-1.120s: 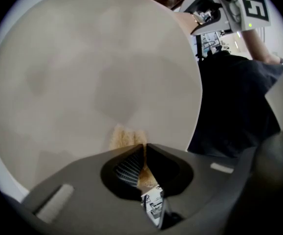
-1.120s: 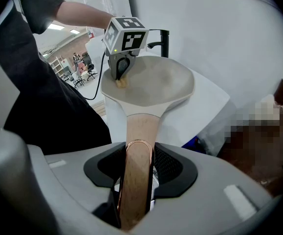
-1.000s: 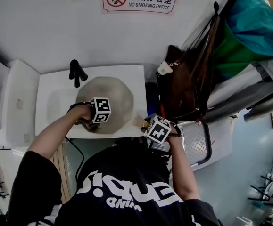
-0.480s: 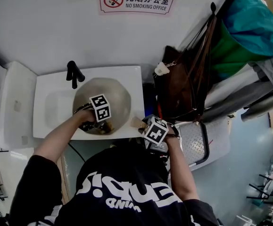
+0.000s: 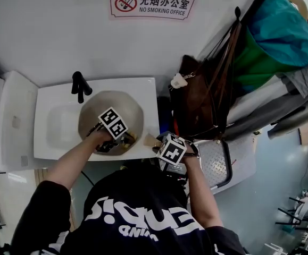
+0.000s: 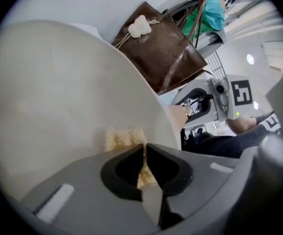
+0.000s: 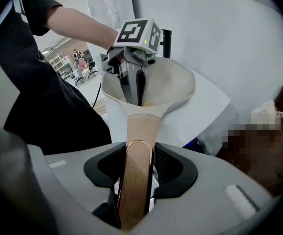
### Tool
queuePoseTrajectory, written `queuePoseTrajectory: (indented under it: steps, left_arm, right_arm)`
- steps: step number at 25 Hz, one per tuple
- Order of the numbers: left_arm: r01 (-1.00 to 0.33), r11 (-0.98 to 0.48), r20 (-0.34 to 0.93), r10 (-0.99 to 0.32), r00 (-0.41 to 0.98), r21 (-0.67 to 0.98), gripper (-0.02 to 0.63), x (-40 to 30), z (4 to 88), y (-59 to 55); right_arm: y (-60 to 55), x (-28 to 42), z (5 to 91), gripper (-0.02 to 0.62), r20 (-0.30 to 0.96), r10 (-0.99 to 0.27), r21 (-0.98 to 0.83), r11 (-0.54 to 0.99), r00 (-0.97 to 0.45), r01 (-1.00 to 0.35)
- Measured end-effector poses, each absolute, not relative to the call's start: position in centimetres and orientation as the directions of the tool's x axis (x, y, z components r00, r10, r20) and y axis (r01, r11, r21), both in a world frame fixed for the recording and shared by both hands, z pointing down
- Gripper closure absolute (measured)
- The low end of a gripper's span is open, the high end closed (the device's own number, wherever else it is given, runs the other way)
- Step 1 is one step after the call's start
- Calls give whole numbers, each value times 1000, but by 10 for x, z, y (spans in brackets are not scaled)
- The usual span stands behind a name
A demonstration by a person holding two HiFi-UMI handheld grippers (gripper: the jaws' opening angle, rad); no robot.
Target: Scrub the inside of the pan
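A red-and-white no-smoking sign (image 5: 152, 3) is fixed high on the white wall (image 5: 52, 36), at the top centre of the head view. Below it, left of centre, a white sink (image 5: 51, 125) stands against the wall, with a black tap (image 5: 80, 86) at its back edge. Just right of the sink hangs a brown leather bag (image 5: 199, 100) with a small white charm (image 5: 178, 81) at its upper left corner. Teal and green cloth (image 5: 276, 33) fills the upper right corner, with grey fabric (image 5: 302, 78) below it. A patterned metal plate (image 5: 220, 166) sits under the bag, and bluish floor (image 5: 271, 195) shows at the lower right.
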State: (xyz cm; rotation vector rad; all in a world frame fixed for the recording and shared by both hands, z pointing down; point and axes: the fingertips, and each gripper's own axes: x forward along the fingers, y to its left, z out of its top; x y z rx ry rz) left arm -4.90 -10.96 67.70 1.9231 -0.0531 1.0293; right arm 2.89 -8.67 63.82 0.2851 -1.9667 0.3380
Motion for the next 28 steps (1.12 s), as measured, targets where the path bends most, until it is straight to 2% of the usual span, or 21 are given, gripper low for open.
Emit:
queuePoseTrajectory:
  steps: [9, 15, 28]
  left_arm:
    - [-466, -653, 681, 104, 725, 597, 584, -37, 679, -145]
    - [-526, -732, 737, -47, 674, 434, 584, -37, 684, -171]
    - [-573, -798, 768, -245, 591, 186, 584, -38, 686, -209]
  right_arm:
    - [-87, 30, 638, 423, 922, -45, -97, 935, -385, -340]
    - [-84, 31, 640, 423, 922, -34, -110, 932, -386, -345]
    - [-84, 30, 636, 423, 915, -50, -107, 927, -401, -358]
